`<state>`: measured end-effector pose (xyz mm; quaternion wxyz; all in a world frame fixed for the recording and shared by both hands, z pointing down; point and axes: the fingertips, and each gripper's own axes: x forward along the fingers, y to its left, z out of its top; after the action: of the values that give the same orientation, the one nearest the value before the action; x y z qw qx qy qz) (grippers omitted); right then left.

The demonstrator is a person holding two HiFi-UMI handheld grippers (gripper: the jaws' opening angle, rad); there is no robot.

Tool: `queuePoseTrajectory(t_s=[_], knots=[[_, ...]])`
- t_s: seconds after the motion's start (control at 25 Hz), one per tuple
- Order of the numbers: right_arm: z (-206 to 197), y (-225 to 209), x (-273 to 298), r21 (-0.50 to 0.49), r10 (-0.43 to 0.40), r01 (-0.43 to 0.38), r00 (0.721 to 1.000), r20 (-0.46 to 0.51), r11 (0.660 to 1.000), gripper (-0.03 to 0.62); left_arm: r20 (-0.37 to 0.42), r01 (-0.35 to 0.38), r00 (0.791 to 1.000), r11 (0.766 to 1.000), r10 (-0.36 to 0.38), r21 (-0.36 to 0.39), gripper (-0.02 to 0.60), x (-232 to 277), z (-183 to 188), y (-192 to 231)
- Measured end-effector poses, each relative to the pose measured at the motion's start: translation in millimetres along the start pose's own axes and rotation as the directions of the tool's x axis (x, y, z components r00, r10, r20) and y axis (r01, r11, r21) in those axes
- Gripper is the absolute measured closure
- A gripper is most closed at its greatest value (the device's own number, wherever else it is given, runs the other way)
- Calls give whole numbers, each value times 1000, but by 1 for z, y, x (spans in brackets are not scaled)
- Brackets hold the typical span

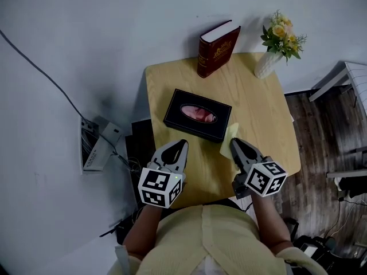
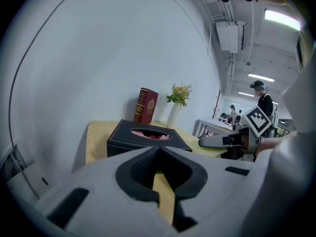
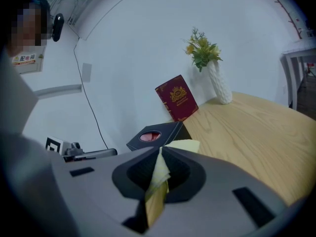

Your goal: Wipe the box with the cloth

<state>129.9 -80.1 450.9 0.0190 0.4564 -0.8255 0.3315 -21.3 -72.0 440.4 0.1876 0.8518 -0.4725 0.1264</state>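
Far left, on the floor: a grey power unit (image 1: 98, 146) is lying against the wall, with a dark cable (image 1: 40, 70) running up from it.

The left gripper (image 1: 183, 144) is hovering over the near left part of the wooden table (image 1: 261, 105). Its jaws are pressing together with nothing between them, as the left gripper view (image 2: 159, 150) shows plainly. Its tips are pointing at the black box (image 1: 198, 115), which is sitting just beyond them, near but not touching.

The box is lying flat toward the table's left half, turned at an angle, with pink tissue showing through the oval opening in its top. In the left gripper view the box (image 2: 147, 139) is filling the space right above the closed jaws.

The pale yellow cloth (image 1: 228, 140) is hanging just beside the box's near right corner. I cannot tell whether it is touching the box. The right gripper (image 1: 234, 142) is pinching it. In the right gripper view the jaws (image 3: 161, 150) are clamping a fold of the cloth (image 3: 158, 177), which is sticking up past the tips. The box (image 3: 157, 136) is sitting a little ahead and to the left.

At the back, a dark red book (image 1: 218, 49) is standing at the table's far edge. To its right, a white vase (image 1: 268, 65) is holding yellow flowers.
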Motion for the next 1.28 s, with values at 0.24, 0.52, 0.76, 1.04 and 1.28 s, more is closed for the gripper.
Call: queuePoseTrajectory(t_s=[0.24, 0.52, 0.76, 1.04, 1.28], knots=[[1, 5, -8, -1, 19, -19, 1000, -17, 1000, 557, -5, 24, 1000, 1000, -25, -3, 555, 2, -5, -9], [34, 6, -20, -81, 18, -16, 999, 28, 997, 557, 3, 22, 1000, 1000, -22, -1, 556, 3, -3, -11], [75, 2, -17, -176, 28, -13, 996, 81, 984, 556, 19, -11, 1000, 1000, 11, -5, 555, 1, 2, -5], [115, 3, 10, -307, 70, -40, 994, 85, 951, 556, 29, -67, 997, 998, 68, -14, 555, -5, 7, 11], [141, 17, 45, -401, 152, -127, 988, 33, 907, 556, 38, -113, 993, 993, 113, -18, 555, -10, 13, 26]])
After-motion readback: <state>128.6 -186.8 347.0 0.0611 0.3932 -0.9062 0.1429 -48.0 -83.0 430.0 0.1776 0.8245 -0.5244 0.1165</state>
